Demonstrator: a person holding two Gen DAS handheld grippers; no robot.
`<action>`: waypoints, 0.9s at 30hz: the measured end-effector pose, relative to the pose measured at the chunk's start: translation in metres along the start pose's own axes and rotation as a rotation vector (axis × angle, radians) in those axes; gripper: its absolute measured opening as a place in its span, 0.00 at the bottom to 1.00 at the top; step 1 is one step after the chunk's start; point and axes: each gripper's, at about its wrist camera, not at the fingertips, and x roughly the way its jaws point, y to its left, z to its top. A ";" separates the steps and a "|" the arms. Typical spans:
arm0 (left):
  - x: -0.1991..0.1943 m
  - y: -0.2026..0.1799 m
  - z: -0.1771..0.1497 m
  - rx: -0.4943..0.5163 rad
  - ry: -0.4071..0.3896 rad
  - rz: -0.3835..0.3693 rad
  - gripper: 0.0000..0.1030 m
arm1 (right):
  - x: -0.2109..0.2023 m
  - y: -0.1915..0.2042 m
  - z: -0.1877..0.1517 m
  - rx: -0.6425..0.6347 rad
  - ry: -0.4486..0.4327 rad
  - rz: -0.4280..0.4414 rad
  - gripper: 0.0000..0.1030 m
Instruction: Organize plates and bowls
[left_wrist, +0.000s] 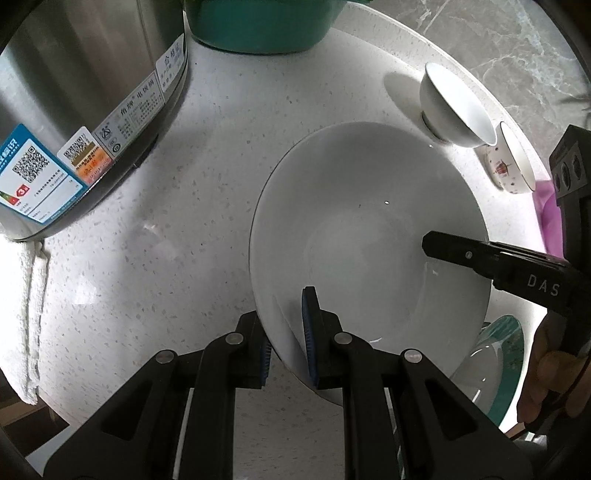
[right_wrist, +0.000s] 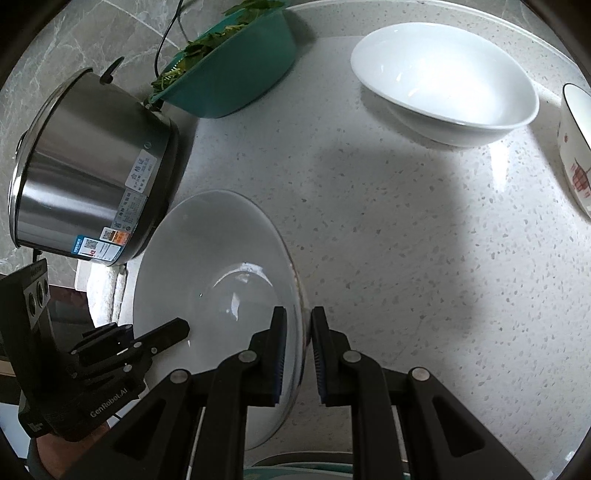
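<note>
A glossy white ceramic plate (left_wrist: 369, 229) on a speckled, polished stone worktop (left_wrist: 184, 206), beside a brushed-steel cooker (left_wrist: 85, 74), a rough white cloth (left_wrist: 22, 314) and a plastic teal basin (right_wrist: 236, 70).

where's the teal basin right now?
The teal basin holding greens sits at the counter's far edge, upper left in the right wrist view, just beside the steel cooker and across from the white bowl.

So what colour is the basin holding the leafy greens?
Teal green basin, clearest in the right wrist view.
</note>
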 end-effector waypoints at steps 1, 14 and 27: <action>-0.001 0.001 -0.001 -0.004 -0.005 -0.003 0.13 | 0.002 0.000 -0.001 0.004 0.002 0.003 0.17; -0.083 -0.030 0.055 0.117 -0.136 -0.020 0.89 | -0.068 -0.038 0.015 0.089 -0.148 0.023 0.60; 0.004 -0.122 0.189 0.352 -0.007 -0.023 0.89 | -0.090 -0.111 0.086 0.319 -0.170 -0.010 0.60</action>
